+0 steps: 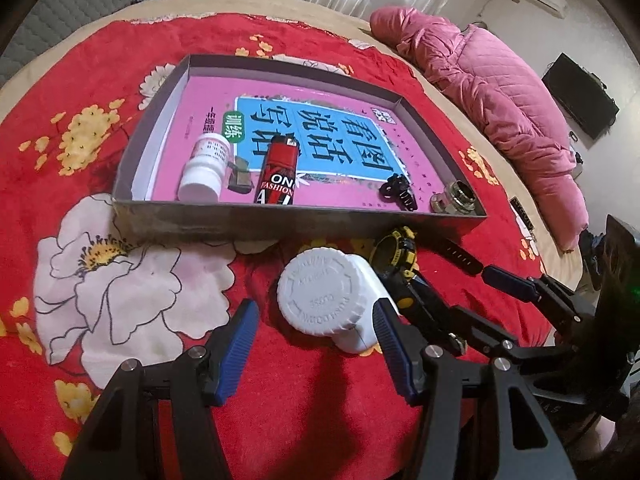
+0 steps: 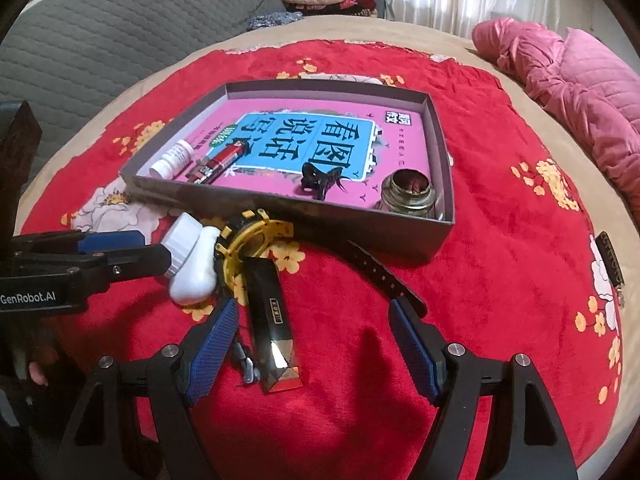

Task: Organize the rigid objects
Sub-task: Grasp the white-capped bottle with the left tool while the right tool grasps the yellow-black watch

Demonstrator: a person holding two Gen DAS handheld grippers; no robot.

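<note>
Lighter (image 1: 279, 172) in grey box (image 1: 280, 220)

On the bed, the red blanket (image 2: 500, 280) lies bare to the right of the grey box (image 2: 440, 236), giving open passage; in front of the box, a white bottle (image 1: 332, 300), a yellow watch (image 2: 248, 248) and a dark bar (image 2: 272, 320) crowd together; the box's middle (image 2: 320, 148) is free, its near corners occupied; a pink quilt (image 1: 500, 92) blocks the far right.
</note>
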